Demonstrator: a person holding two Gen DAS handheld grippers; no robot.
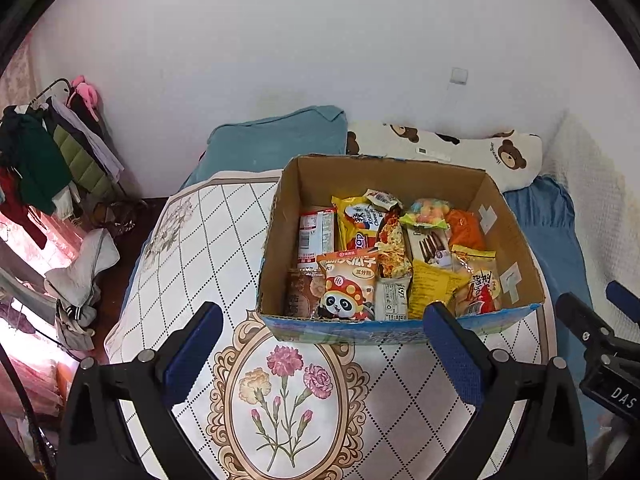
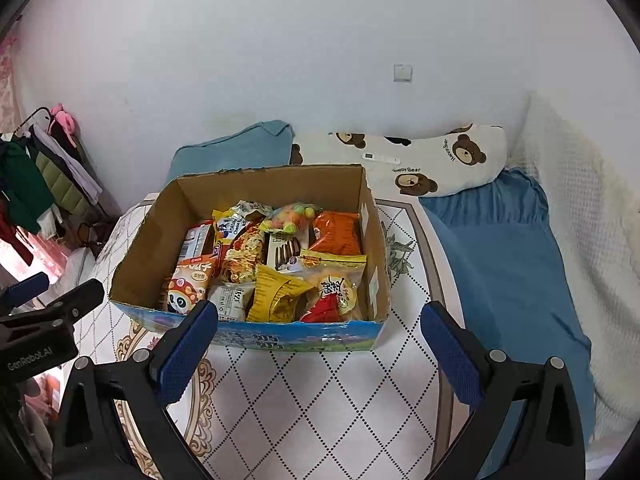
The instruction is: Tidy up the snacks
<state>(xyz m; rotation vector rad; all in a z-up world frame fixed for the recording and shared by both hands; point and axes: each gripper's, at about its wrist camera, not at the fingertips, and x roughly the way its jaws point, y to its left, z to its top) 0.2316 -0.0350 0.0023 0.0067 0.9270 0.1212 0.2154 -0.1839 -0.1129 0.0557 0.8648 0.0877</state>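
Observation:
An open cardboard box (image 1: 288, 216) (image 2: 144, 248) stands on a patterned tabletop, packed with several snack packets. Among them are a panda packet (image 1: 347, 291) (image 2: 188, 286), a yellow packet (image 1: 434, 286) (image 2: 280, 292), an orange bag (image 1: 464, 230) (image 2: 336, 230) and a chocolate-biscuit box (image 1: 428, 246) (image 2: 285, 254). My left gripper (image 1: 324, 354) hovers open in front of the box, nothing between its blue fingers. My right gripper (image 2: 320, 354) is likewise open and empty just before the box's front wall. Each gripper shows at the edge of the other's view.
The tabletop (image 1: 288, 384) (image 2: 320, 392) has a diamond and flower print. Behind lie a teal pillow (image 1: 280, 140) (image 2: 236, 148) and a bear-print pillow (image 1: 480, 148) (image 2: 440, 160) on a blue sheet (image 2: 500, 260). A clothes rack (image 1: 48, 152) stands at the left.

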